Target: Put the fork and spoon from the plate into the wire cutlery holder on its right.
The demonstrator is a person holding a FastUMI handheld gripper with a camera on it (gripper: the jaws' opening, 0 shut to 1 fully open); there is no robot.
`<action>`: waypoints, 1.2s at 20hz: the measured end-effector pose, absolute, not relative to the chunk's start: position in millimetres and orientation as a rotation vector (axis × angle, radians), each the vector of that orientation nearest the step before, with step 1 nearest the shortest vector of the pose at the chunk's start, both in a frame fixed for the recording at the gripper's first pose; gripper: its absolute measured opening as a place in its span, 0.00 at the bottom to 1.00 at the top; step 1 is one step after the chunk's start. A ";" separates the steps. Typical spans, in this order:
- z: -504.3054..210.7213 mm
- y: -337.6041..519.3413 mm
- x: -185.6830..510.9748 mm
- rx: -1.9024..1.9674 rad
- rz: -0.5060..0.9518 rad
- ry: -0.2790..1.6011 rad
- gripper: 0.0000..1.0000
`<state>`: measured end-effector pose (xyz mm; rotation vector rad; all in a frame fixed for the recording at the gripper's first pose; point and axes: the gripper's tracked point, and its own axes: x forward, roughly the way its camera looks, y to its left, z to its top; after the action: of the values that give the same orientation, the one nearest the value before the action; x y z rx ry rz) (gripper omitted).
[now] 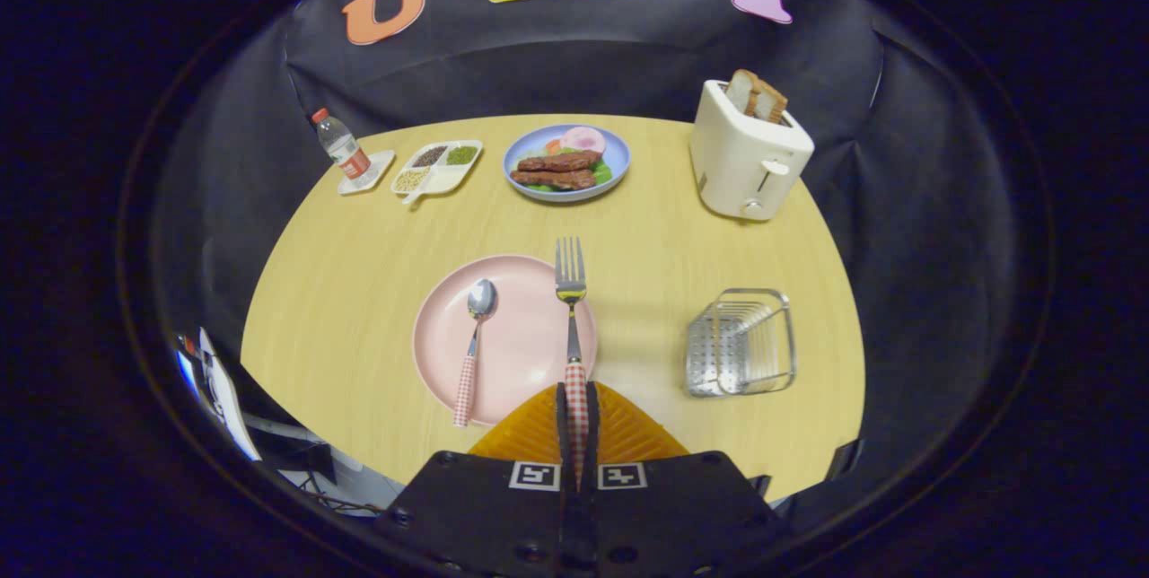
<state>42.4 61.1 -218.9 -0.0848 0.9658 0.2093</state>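
Note:
My gripper [575,403] is shut on the fork [571,291], both fingers pressing its red-checked handle. The fork points straight ahead with its tines out over the far rim of the pink plate [530,354], and it looks raised above the plate. A spoon [476,327] with the same checked handle lies on the plate's left half, bowl away from me, handle over the near rim. The wire cutlery holder [741,343] stands on the table to the right of the plate, with nothing in it.
Round wooden table [359,291]. At the back: a white toaster [747,156] with bread slices behind the holder, a blue plate of food [566,163], a divided snack tray [438,167] and a water bottle [341,147]. Bare table lies between plate and holder.

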 end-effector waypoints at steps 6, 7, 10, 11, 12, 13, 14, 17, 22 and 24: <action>-172.4 -28.4 28.2 -0.066 0.163 1.135 0.01; -169.7 -36.3 26.4 -0.033 0.160 1.174 0.01; -178.6 -59.8 27.9 0.016 0.114 1.296 0.01; -182.9 -64.6 29.1 0.020 0.108 1.341 0.01; -187.6 -66.1 30.9 0.031 0.106 1.376 0.01; -192.4 -67.7 32.1 0.032 0.109 1.415 0.01; -197.3 -68.9 34.4 0.038 0.108 1.450 0.00; -214.1 -69.0 45.0 0.050 0.103 1.538 0.01; -231.4 -65.7 60.0 0.067 0.089 1.641 0.01; -236.4 -62.4 64.2 0.068 0.094 1.663 0.01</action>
<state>64.2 -62.4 -236.4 0.0682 1.6635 0.0940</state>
